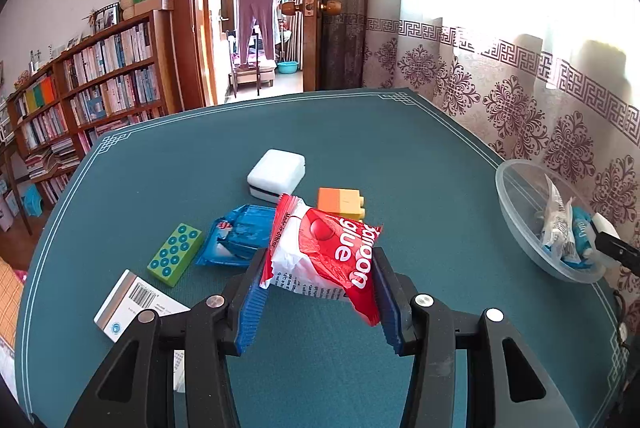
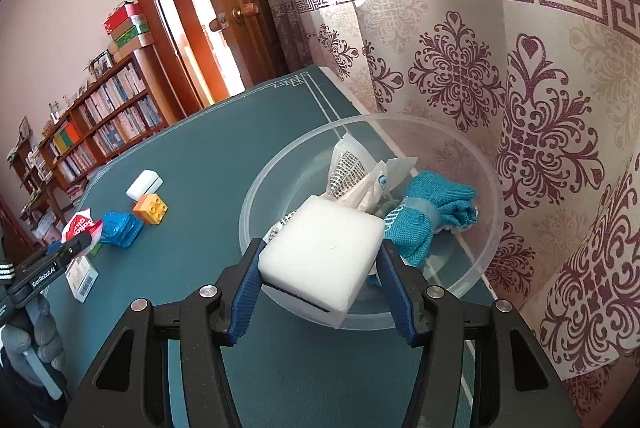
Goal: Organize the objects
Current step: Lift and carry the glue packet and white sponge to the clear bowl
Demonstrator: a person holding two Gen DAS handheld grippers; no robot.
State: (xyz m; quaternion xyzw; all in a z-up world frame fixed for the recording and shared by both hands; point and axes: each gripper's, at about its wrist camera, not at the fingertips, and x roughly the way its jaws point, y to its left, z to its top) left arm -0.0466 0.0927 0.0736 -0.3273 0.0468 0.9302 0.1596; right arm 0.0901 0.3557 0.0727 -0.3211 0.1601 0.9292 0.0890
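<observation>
- Nearest the lens on the right: right gripper, blue fingers clamped narrow on a white sponge, pressing both its side faces.
- Sponge hanging over the near rim of the clear bowl, partly above the bowl's inside, not resting on anything visible.
- Already inside the bowl: a rolled teal cloth and some white printed sachets.
- On the left: left gripper, fingers closed on a red glue packet, lifted clear of the bench.
- From the left view, bowl well off to the right of the packet, at the bench edge by the curtain; right gripper's tip just showing at its near rim.
- Deciding relation: bowl directly ahead of and below the sponge, so right hand far nearer; probably only a small advance and a release needed there, while the packet needs a long sideways carry.
- Left on the bench: a white case, an orange brick, a blue packet, a green block, a barcode card.
- Likely snag: both hands meeting at the bowl, so right presumably drops first.
</observation>
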